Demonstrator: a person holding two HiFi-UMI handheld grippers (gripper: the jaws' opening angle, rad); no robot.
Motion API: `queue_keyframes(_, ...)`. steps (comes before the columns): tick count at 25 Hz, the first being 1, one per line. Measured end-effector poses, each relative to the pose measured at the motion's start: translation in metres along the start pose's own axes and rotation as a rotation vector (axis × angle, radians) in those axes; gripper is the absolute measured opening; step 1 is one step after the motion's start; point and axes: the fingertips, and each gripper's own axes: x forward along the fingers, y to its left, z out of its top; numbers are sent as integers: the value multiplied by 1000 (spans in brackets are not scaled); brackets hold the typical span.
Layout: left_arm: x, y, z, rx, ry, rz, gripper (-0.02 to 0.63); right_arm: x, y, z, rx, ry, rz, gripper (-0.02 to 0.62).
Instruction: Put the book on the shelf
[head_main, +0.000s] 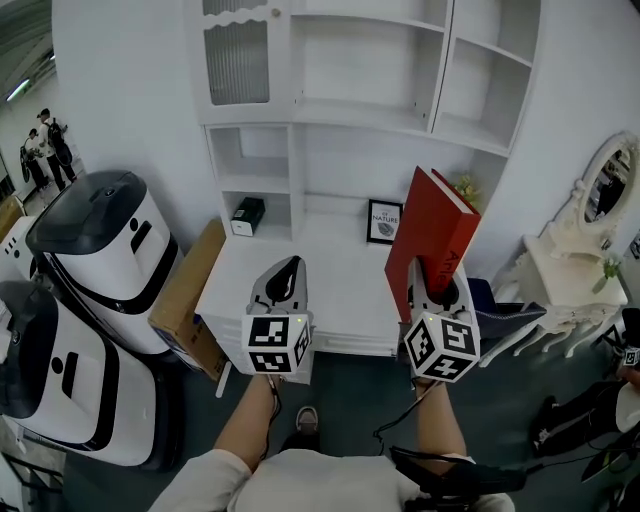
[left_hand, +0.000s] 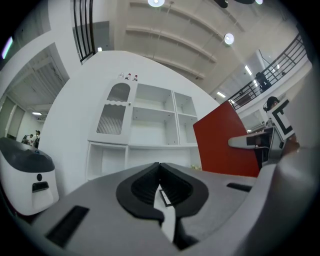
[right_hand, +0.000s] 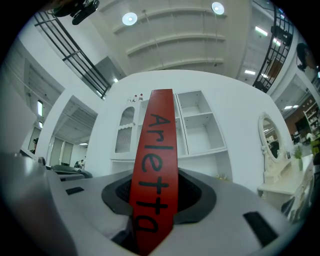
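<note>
Head view: my right tool (head_main: 438, 287) clamps the red book (head_main: 430, 230) upright, short of the white shelf (head_main: 350, 117). My left tool (head_main: 284, 278) is closed, empty. Placing not yet done.

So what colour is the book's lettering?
Black, on the red book; clearest in the right gripper view.

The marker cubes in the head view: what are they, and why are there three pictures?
A person holds a two-jaw gripper in each hand; each cube is part of one. The head view comes from a camera on the person's head; the other two cameras ride on the grippers. The right gripper clamps a red book. The left gripper is shut and empty. Ahead stands a white shelf unit, with a framed picture and a black box on it.
</note>
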Motion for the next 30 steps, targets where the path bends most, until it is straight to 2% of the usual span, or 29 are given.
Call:
queue_keyframes(6, 47, 19, 6, 6, -28, -11, 8, 46, -3, 5, -19, -23, -12, 173)
queue_keyframes(13, 98, 40, 3, -3, -20, -35, 8, 97, 4, -4, -11, -12, -11, 173)
queue_keyframes(30, 193, 91, -1, -14, -33, -67, 8, 193, 0, -10, -34, -23, -50, 173)
